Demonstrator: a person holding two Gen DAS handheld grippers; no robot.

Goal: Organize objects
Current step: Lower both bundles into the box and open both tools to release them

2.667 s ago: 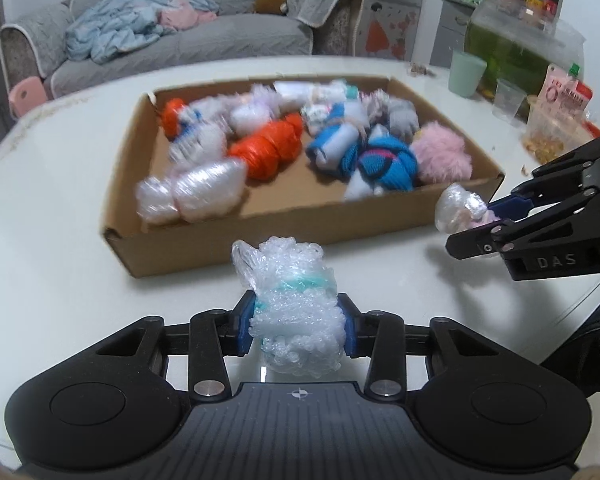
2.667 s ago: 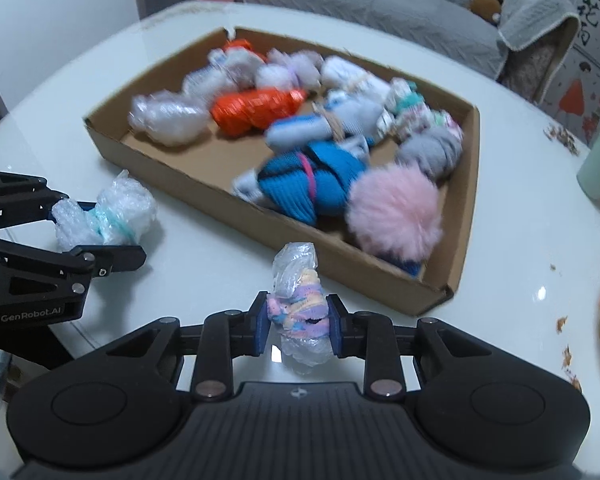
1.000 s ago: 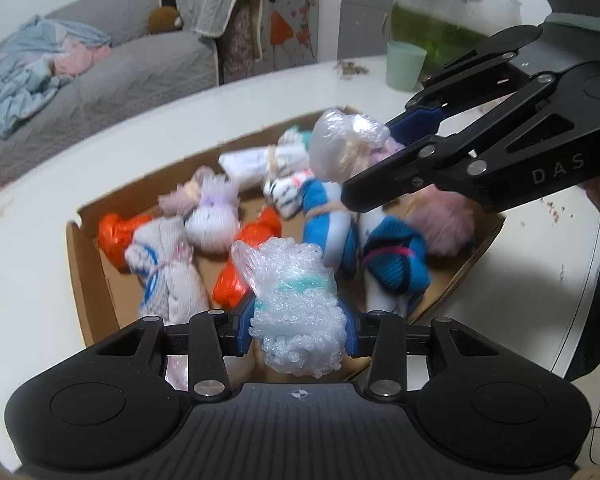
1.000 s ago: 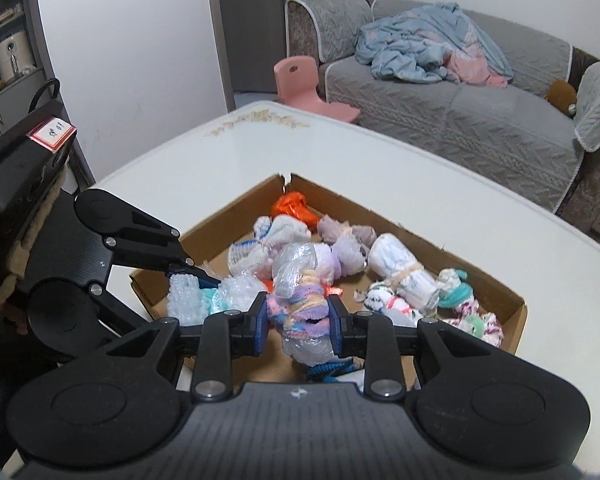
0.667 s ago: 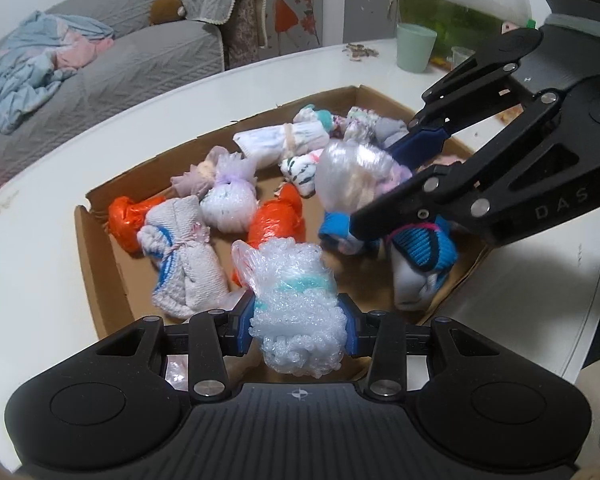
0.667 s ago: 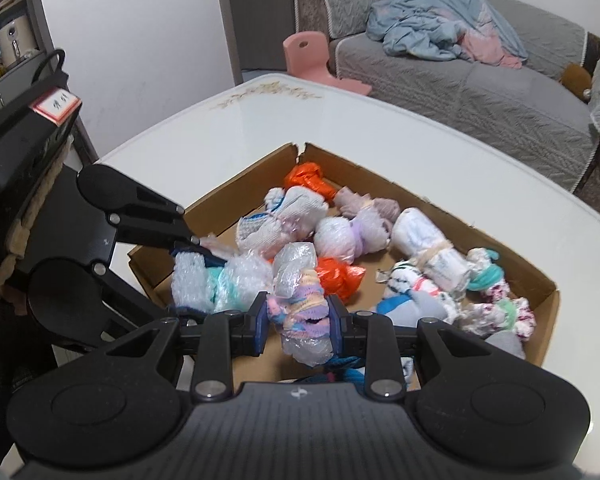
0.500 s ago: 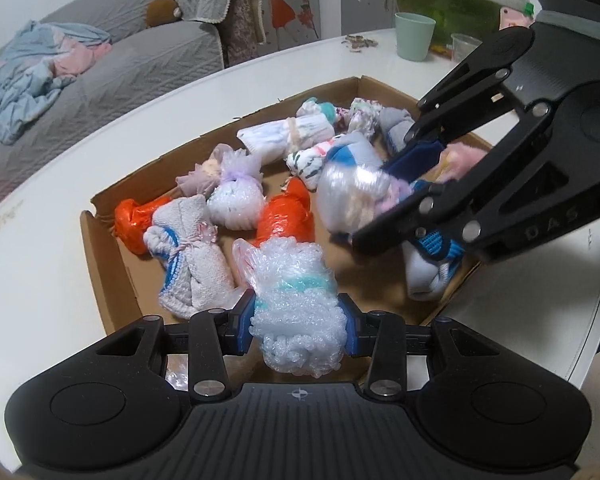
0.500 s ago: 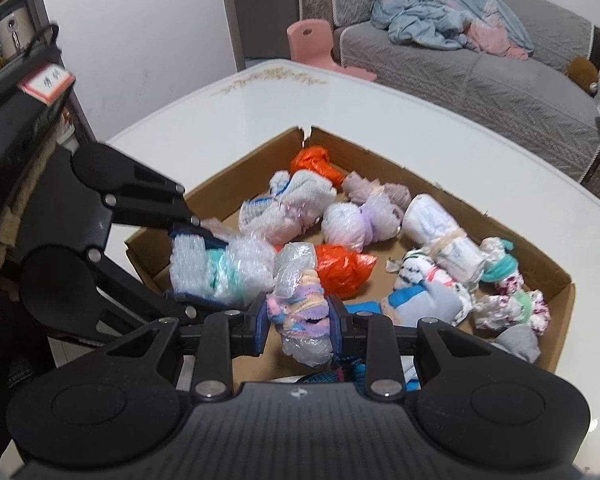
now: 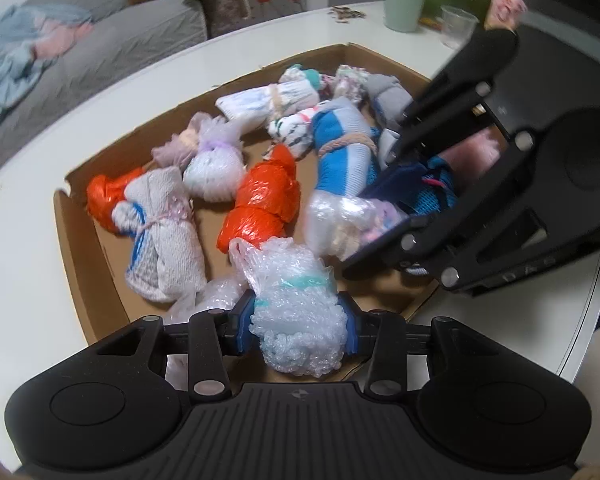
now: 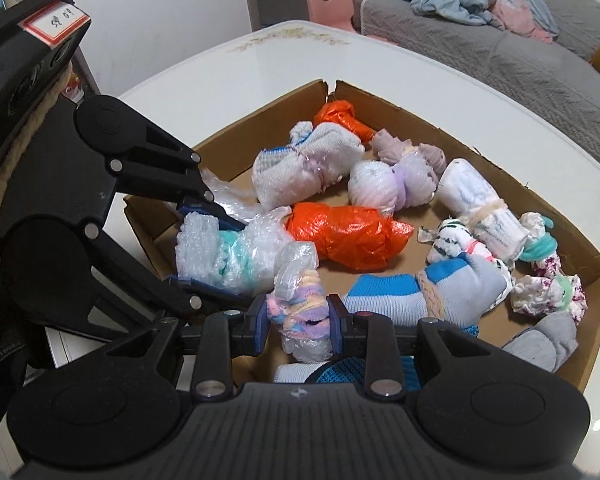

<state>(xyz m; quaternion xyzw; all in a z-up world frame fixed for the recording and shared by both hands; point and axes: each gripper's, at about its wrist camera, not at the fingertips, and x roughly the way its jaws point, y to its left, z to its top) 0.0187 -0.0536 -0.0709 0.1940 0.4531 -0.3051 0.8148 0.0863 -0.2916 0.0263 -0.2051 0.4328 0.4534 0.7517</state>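
Both loads over the cardboard tray (image 10: 556, 224), near edge. I judge the release comes next for both.

Left gripper (image 9: 296, 320): clamped on a bubble-wrap bundle (image 9: 296, 304) with a teal band round its waist. The bundle stands roughly upright between the pads, long axis running along the fingers, loose plastic tail pointing away from me toward the tray's middle. It hangs over the tray's near left corner, above another clear wrap already lying there.

Right gripper (image 10: 300, 320): closed narrow on a pastel bundle in clear plastic (image 10: 300, 304). Same pose: long axis along the fingers, knotted plastic end pointing forward and up. Below and ahead of it lie the blue-and-white roll (image 10: 424, 288) and the orange bag bundle (image 10: 344, 236).

Key relation: the two grippers sit close side by side, the left's bundle just beside the right's. In the left wrist view the right gripper crosses in from the right, its load near the orange bundle's end. Bare cardboard shows between the orange bundle and the near wall; that gap looks the likeliest landing spot, and the right gripper is nearer to it. Whether either bundle touches the floor yet, I cannot tell.
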